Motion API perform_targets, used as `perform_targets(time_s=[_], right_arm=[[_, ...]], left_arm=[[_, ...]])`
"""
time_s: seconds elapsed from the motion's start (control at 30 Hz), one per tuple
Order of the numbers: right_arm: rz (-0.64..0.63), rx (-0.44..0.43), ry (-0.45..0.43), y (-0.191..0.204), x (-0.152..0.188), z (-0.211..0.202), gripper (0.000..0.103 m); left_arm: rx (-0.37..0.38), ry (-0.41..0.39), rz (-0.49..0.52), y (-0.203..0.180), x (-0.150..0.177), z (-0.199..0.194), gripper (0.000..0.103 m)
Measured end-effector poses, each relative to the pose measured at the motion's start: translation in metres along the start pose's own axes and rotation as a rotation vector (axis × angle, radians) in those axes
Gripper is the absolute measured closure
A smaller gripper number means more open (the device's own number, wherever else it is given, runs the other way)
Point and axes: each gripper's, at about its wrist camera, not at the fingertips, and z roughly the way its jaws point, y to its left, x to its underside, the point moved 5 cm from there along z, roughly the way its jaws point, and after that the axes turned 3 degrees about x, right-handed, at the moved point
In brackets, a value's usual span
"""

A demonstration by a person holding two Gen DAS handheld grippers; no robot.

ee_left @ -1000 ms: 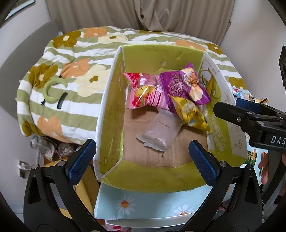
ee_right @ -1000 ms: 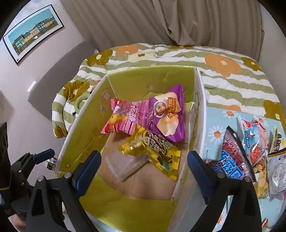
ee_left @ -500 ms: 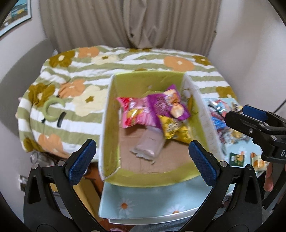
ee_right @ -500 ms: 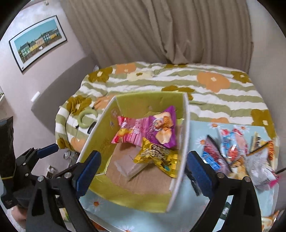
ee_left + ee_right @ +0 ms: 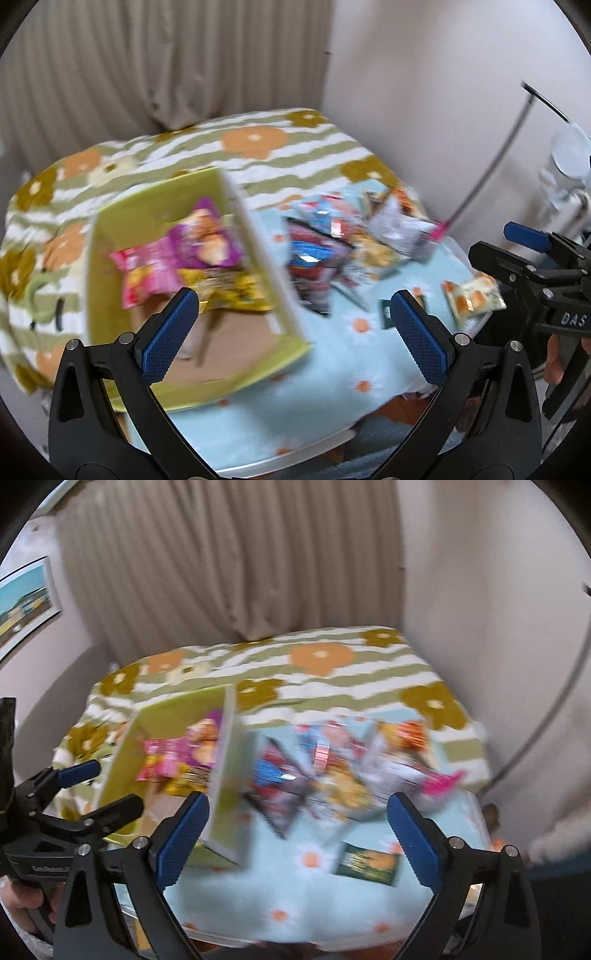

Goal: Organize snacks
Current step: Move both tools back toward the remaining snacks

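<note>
A cardboard box with green inner walls (image 5: 258, 254) (image 5: 225, 764) stands at the left on a light blue daisy cloth (image 5: 332, 369). Pink (image 5: 147, 269), purple (image 5: 207, 240) and yellow (image 5: 236, 288) snack packets lie inside it. To its right a pile of loose snack packets (image 5: 325, 251) (image 5: 332, 771) is spread on the cloth, with a small dark green packet (image 5: 369, 862) and an orange-and-white packet (image 5: 472, 295) lying apart. My left gripper (image 5: 295, 299) hangs open and empty above the box's right wall. My right gripper (image 5: 299, 799) (image 5: 535, 251) hovers open and empty before the pile. Both views are blurred.
Behind the cloth lies a bed with a green-striped floral blanket (image 5: 321, 657), with curtains (image 5: 229, 554) and walls beyond. A green ring (image 5: 37, 295) rests on the blanket at the left. A pink-tipped rod (image 5: 443, 229) leans at the right. A hand (image 5: 554, 362) grips the right tool.
Both views have pulled back from over the box and swung right, bringing the loose snack pile into sight. Both grippers stay open and empty.
</note>
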Motion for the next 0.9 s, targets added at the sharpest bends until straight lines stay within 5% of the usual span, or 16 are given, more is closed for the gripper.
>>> perform_targets(time_s=[0.2,0.5,0.7,0.9], right_arm=[[0.070,0.083,0.054,-0.074,0.022,-0.009,0.007],[0.112,0.084,0.150,-0.157,0.058,0.005,0.007],[0.124,0.064,0.200,-0.187,0.083,0.032,0.007],[0.137,0.092,0.234,-0.196,0.099,0.057,0.007]], left_arm=[[0.081,0.043,0.077,-0.069,-0.001,0.036,0.001],[0.096,0.154,0.206,-0.147,0.015,0.098,0.001],[0.099,0.253,0.284,-0.168,0.035,0.143,0.001],[0.112,0.341,0.476,-0.186,0.054,0.193,0.001]])
